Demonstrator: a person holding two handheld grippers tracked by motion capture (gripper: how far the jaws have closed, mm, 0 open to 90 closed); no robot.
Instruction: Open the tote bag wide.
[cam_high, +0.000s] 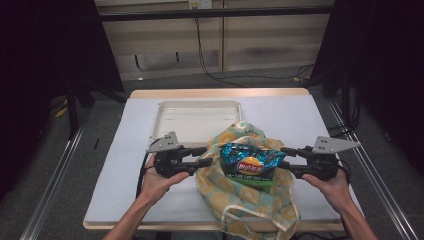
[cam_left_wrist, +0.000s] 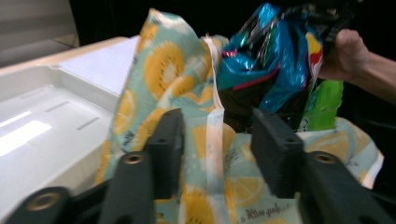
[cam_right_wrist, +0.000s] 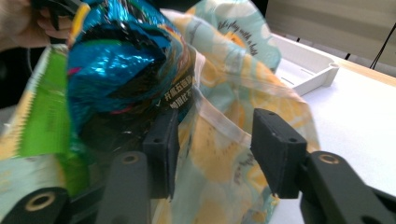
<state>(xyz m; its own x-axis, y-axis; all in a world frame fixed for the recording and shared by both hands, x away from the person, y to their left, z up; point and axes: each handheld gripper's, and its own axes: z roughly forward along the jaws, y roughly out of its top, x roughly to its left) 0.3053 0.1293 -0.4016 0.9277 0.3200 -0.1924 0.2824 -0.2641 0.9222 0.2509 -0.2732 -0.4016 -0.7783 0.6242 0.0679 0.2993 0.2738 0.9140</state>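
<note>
The room is dim and dark at both sides in the high view, but the table (cam_high: 125, 150) is lit from above. The white tray (cam_left_wrist: 42, 121) shines with glare in the left gripper view. The blue chip bag (cam_right_wrist: 121, 65) glints and looks blurry up close. The far background is soft and fuzzy.

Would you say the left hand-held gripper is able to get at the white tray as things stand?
Probably yes: the tray lies uncovered just beyond the left hand-held gripper, whose open jaws straddle only the bag's edge.
</note>
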